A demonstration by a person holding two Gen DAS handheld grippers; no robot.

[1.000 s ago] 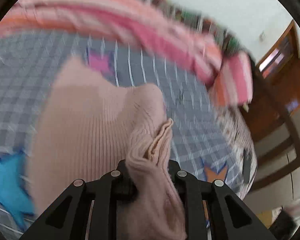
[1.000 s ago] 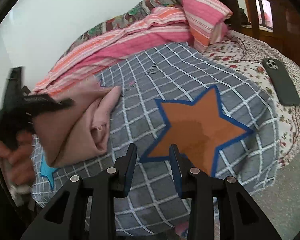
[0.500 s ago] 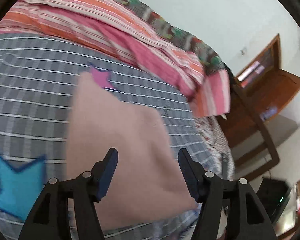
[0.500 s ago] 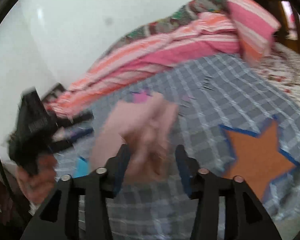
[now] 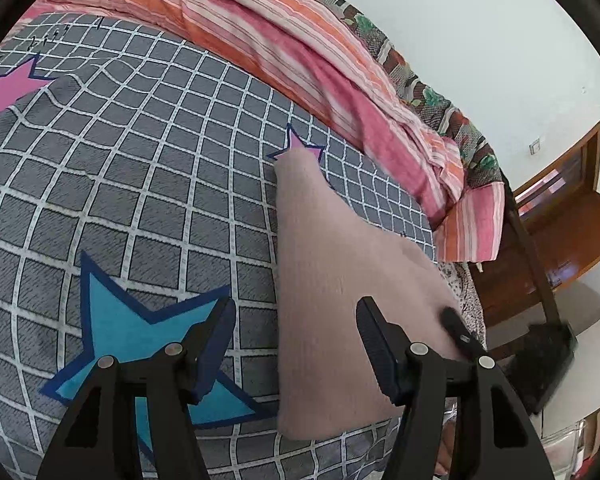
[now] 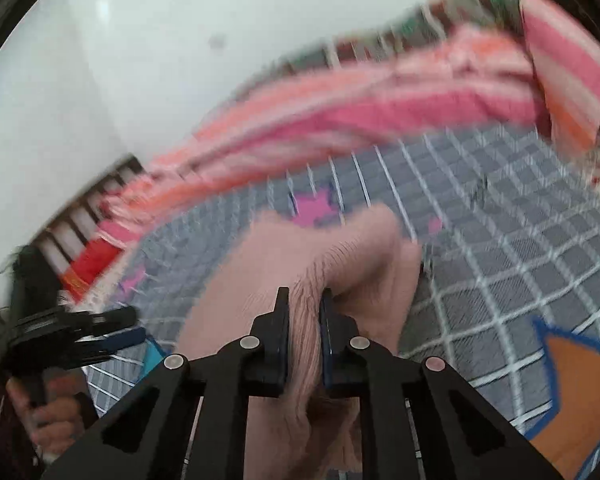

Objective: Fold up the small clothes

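Observation:
A pale pink knitted garment (image 5: 332, 280) lies folded on the grey checked blanket (image 5: 148, 184) on the bed. My left gripper (image 5: 296, 320) is open and empty, just above the garment's near left edge. In the right wrist view my right gripper (image 6: 304, 308) is shut on a bunched fold of the same pink garment (image 6: 340, 256), which is lifted a little off the blanket. The left gripper also shows in the right wrist view (image 6: 96, 328) at the far left, held in a hand. The right gripper's finger (image 5: 460, 332) shows at the garment's right edge.
A pink and orange striped quilt (image 5: 300, 52) is heaped along the wall side of the bed. Blue (image 5: 140, 332), pink (image 5: 4, 88) and orange (image 6: 580, 384) stars mark the blanket. A wooden chair and door frame (image 5: 560, 216) stand to the right of the bed.
My left gripper let go of the pink garment and opened, then drew back to the left. My right gripper moved left onto the garment and shut on a fold of it.

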